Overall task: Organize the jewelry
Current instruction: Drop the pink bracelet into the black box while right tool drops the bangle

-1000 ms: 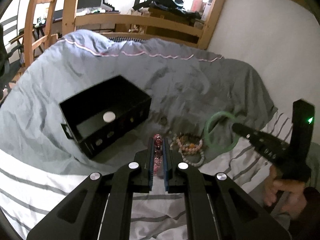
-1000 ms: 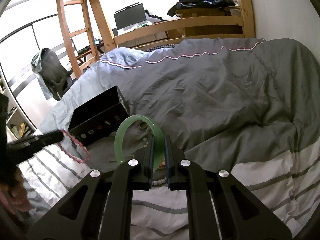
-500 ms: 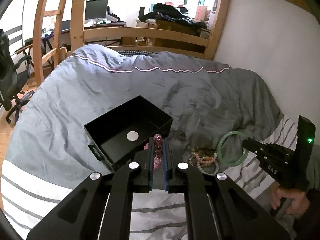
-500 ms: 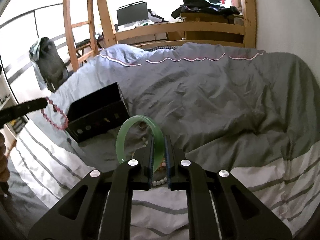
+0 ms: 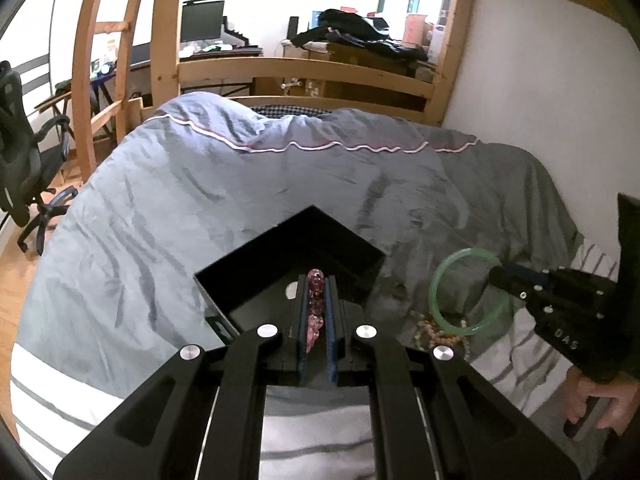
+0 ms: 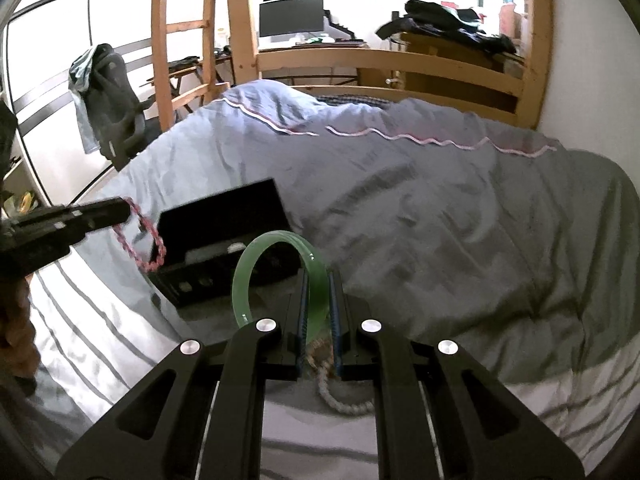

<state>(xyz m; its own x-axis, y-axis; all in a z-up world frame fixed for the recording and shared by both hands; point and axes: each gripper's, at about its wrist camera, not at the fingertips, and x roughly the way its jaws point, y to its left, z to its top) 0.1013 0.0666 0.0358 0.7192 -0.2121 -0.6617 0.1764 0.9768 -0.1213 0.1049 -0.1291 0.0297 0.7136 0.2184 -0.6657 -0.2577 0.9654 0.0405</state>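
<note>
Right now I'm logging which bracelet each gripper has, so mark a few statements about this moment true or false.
1. The left gripper is shut on the pink bead bracelet. True.
2. The right gripper is open and holds nothing. False: it is shut on the green bangle.
3. The black box stands open on the grey duvet. True.
4. The green bangle lies inside the black box. False: it is held outside the box, to its right.
5. More beaded bracelets lie on the bed. True.
</note>
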